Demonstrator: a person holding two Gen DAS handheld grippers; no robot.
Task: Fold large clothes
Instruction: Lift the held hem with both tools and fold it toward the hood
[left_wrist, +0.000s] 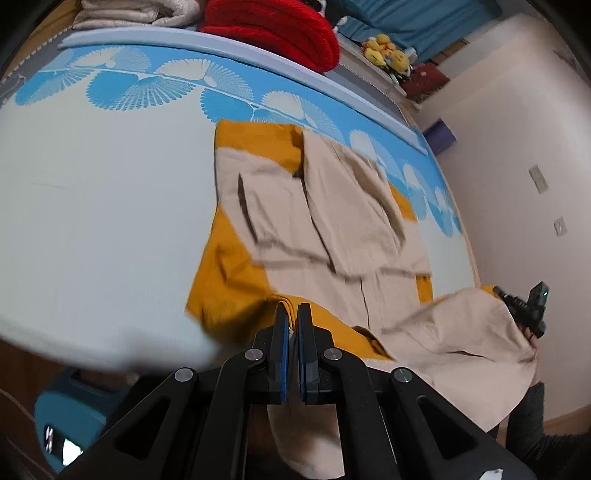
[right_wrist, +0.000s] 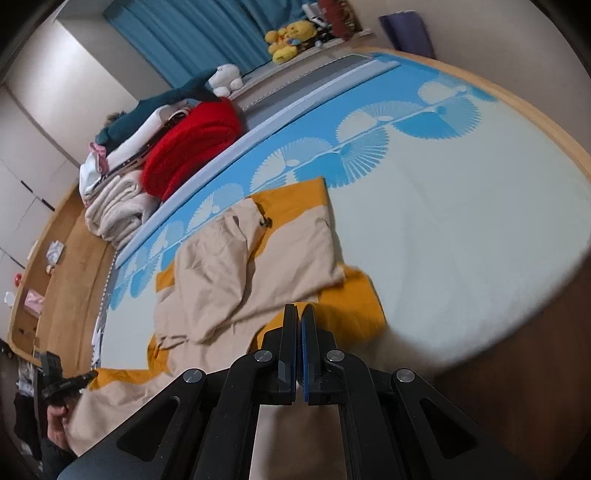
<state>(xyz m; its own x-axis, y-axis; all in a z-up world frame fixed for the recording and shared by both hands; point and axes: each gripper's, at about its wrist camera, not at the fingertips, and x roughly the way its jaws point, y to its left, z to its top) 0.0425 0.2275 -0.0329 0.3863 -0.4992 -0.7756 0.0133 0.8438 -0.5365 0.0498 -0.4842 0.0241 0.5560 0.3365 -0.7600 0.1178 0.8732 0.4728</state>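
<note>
A large beige and mustard-yellow jacket (left_wrist: 306, 221) lies on the bed, sleeves folded over its body; it also shows in the right wrist view (right_wrist: 251, 266). My left gripper (left_wrist: 293, 308) is shut on the jacket's near hem at one corner. My right gripper (right_wrist: 300, 308) is shut on the hem at the other corner. Both hold the hem lifted off the near edge of the bed. Each gripper shows in the other's view, the right one (left_wrist: 524, 306) at far right and the left one (right_wrist: 62, 386) at lower left.
The bed sheet (left_wrist: 103, 206) is pale with a blue fan pattern. A red blanket (left_wrist: 273, 26) and a beige folded quilt (right_wrist: 118, 206) are stacked along the far side. Yellow plush toys (right_wrist: 288, 38) and blue curtains (right_wrist: 192, 33) are behind. A wall (left_wrist: 517, 206) is to the right.
</note>
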